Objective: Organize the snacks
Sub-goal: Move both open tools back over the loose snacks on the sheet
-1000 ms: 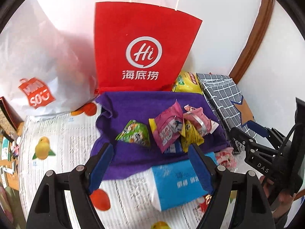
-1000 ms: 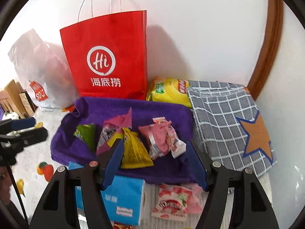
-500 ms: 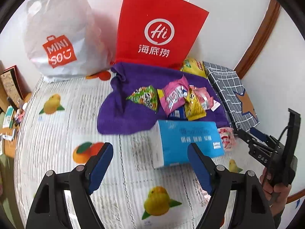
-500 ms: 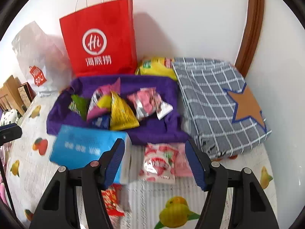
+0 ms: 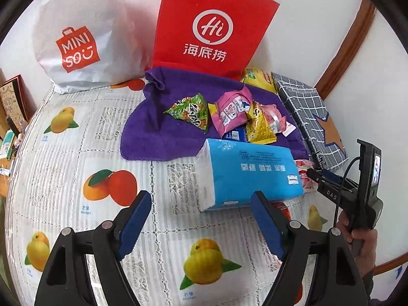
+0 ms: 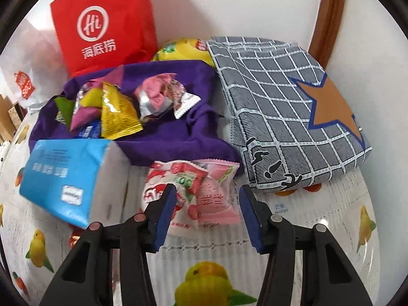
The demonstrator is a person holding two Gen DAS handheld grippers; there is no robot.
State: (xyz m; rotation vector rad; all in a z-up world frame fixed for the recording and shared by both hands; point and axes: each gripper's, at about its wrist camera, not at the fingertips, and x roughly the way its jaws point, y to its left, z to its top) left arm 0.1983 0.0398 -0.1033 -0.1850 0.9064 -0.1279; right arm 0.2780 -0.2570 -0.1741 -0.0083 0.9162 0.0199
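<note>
A purple cloth [image 5: 153, 137] carries green [image 5: 191, 111], pink [image 5: 233, 111] and yellow [image 5: 258, 127] snack packets. Near it lies a blue tissue pack [image 5: 252, 173]. Far back stands a red bag [image 5: 211, 30]; right, a grey checked cloth [image 6: 285, 107] with an orange star. The tablecloth [image 5: 165, 229] is white with fruit prints.

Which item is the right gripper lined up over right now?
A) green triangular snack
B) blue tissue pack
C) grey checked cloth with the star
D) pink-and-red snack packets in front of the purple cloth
D: in the right wrist view the right gripper straddles the pink-and-red snack packets, its jaws just closing in but not yet pressing them.
</note>
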